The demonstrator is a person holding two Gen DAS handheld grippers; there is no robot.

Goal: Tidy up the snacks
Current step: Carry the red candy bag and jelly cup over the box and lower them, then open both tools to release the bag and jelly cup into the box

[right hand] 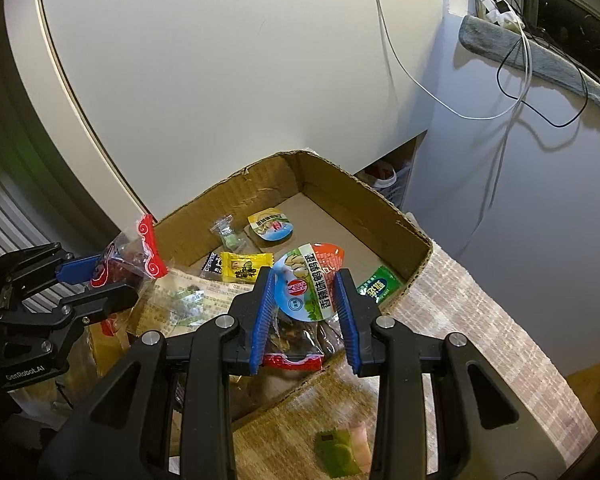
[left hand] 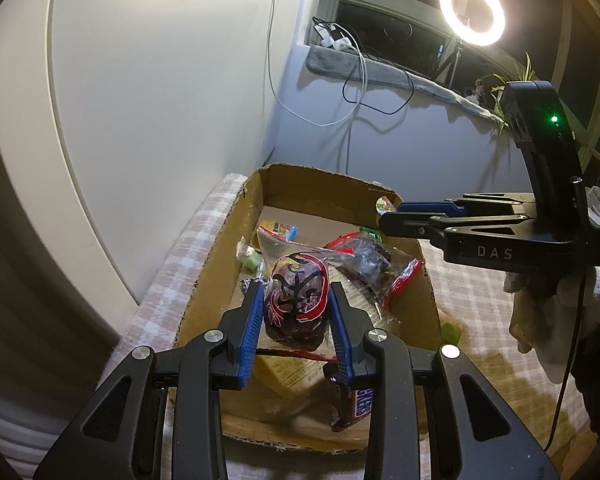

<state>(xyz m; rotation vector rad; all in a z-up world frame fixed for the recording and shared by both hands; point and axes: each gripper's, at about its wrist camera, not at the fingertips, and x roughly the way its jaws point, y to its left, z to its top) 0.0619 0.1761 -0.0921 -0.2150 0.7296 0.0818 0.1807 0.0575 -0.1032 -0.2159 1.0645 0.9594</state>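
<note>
Left wrist view: both claws grip snacks over box

Left claw (left hand: 294, 312), tilted down, clamps a crinkly clear date pack (left hand: 296, 304) above the cardboard box (left hand: 216, 272). Right claw (right hand: 304, 312) pinches a round foil-lidded cup (right hand: 306, 284) there.

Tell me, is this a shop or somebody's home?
Probably somebody's home, maybe a bedroom. A cardboard box of snacks sits on a checked cloth, chargers and cables lie on a cushioned windowsill, and a potted plant grows by the window. A ring light shines there too.
</note>
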